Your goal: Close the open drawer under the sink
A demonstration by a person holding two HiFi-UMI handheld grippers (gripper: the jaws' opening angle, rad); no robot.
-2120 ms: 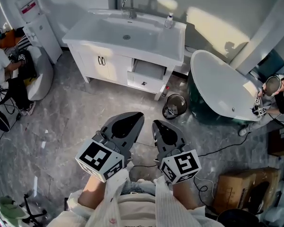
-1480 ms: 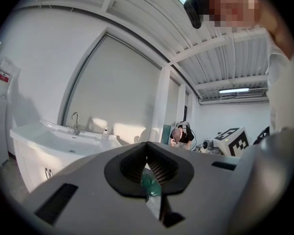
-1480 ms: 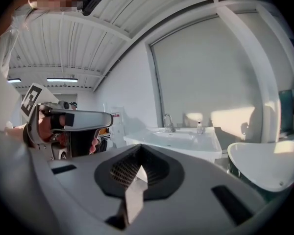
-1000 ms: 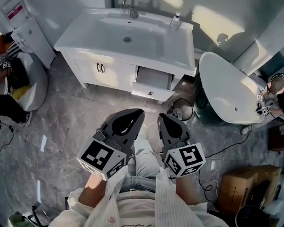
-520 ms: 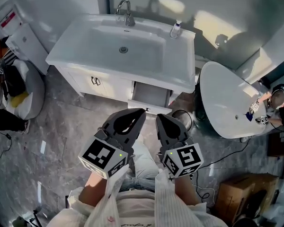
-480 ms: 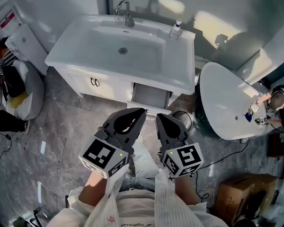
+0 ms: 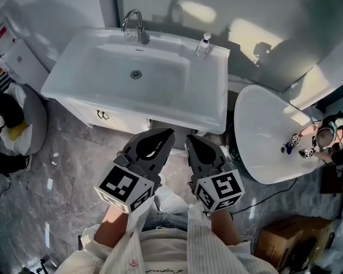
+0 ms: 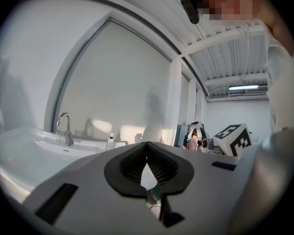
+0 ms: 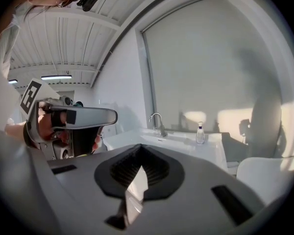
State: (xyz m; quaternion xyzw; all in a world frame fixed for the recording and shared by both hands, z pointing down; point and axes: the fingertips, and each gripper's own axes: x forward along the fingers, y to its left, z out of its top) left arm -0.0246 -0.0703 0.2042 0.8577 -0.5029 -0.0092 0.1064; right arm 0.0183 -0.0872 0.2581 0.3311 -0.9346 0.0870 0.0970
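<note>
The left tongs [image 7: 167,133] and right tongs [image 7: 190,138], both pressed closed on nothing, hover side by side before the sink [image 7: 208,93], whose drawer [image 7: 175,127] lies mostly hidden under its front edge.

Lighting, as I logged it:
- Bright daylight overall.
- Warm sun patches lay on the wall [image 7: 251,33] behind the sink [image 7: 160,79], with soft shadows among them.
- The bathtub [image 7: 263,136] glared white.
- Both gripper views were heavily fisheyed, with black corners and a soft foreground.
- A ceiling lamp [image 8: 244,87] glowed.
</note>
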